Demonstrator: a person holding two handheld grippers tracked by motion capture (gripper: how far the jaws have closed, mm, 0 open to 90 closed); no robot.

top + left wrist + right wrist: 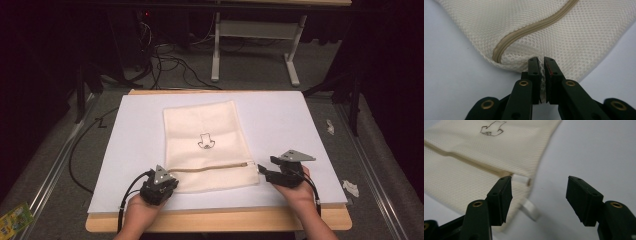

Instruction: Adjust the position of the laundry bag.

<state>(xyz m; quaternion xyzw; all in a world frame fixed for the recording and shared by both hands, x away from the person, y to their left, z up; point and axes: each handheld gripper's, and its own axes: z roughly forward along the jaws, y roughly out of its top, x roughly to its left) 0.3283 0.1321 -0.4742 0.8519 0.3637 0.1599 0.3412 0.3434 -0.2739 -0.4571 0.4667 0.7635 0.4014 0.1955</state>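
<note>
Between the closed jaws of the left gripper [542, 65] sits a pinched fold of the mesh bag [207, 145], near its zipper [531, 28] end; nothing shows inside the flat bag. Ahead of the right gripper [539, 192], whose jaws stand open, lies the zipper's white pull tab [530, 208], untouched.

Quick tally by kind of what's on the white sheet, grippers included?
Mesh zip bag: 1, cream, lying flat
Zipper on the bag: 1, tan
Grippers: 2, left gripper pinching the bag's edge, right gripper open at the white pull tab
White sheet: 1
Total: 5
</note>
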